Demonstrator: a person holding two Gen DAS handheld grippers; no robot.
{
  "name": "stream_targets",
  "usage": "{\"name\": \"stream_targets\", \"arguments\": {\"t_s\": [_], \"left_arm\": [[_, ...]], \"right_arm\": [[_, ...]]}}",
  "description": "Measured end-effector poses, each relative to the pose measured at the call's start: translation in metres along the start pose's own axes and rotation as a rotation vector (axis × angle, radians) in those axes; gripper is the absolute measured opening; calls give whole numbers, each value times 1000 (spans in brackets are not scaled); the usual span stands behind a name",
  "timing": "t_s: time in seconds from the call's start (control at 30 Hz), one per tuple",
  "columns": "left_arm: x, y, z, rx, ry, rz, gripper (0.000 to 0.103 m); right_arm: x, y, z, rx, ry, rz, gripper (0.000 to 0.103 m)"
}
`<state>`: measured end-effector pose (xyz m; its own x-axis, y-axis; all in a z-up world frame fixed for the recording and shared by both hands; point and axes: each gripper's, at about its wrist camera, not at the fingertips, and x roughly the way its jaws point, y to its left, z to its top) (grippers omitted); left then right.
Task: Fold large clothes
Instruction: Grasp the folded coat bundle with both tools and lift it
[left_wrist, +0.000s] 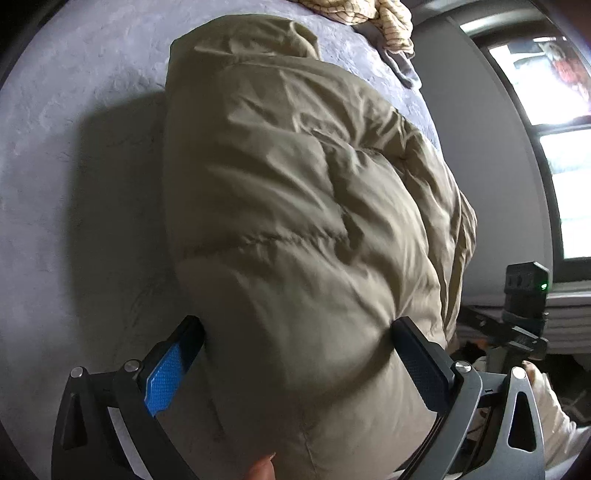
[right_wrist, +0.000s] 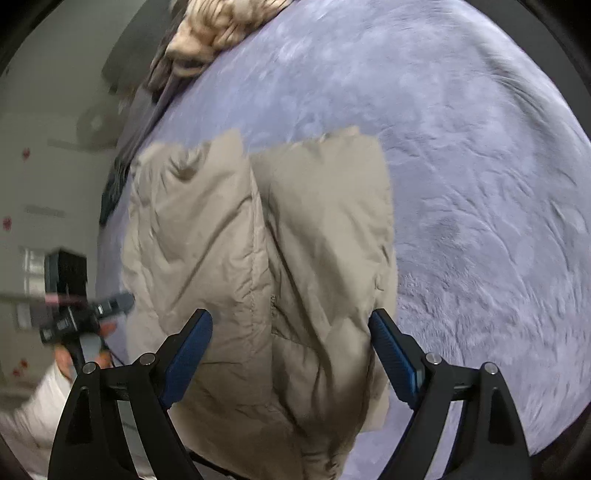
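A khaki padded jacket (left_wrist: 295, 206) lies folded lengthwise on a lilac bed cover (left_wrist: 81, 122). My left gripper (left_wrist: 295, 354) stands wide open with the jacket's near end bulging between its fingers; the blue pad (left_wrist: 166, 373) is on the left. In the right wrist view the same jacket (right_wrist: 258, 251) lies in two side-by-side panels on the bed cover (right_wrist: 480, 184). My right gripper (right_wrist: 291, 347) is wide open astride the jacket's near end. The other gripper (right_wrist: 74, 317) shows at the left edge.
A cream patterned blanket (left_wrist: 369, 14) is bunched at the far end of the bed; it also shows in the right wrist view (right_wrist: 218, 29). A window (left_wrist: 565, 147) and wall are at the right. The right gripper's body (left_wrist: 524, 295) hovers past the bed edge.
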<state>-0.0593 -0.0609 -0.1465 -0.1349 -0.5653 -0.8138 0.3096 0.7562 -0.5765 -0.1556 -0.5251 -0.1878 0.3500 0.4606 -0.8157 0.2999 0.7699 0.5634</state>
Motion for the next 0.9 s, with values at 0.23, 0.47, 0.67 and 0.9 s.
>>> {"name": "stream_targets", "arguments": {"t_s": [0.23, 0.47, 0.67, 0.9], "left_arm": [[22, 30, 12, -90, 27, -101, 102], [39, 37, 13, -135, 48, -174, 102], [59, 39, 19, -147, 75, -220, 103], [64, 22, 24, -100, 83, -214, 101]], "right_arm": [[41, -28, 29, -11, 98, 52, 103], [63, -41, 50, 57, 139, 373, 103], [102, -41, 65, 37, 221, 296, 103], [113, -37, 70, 121, 197, 311, 102]]}}
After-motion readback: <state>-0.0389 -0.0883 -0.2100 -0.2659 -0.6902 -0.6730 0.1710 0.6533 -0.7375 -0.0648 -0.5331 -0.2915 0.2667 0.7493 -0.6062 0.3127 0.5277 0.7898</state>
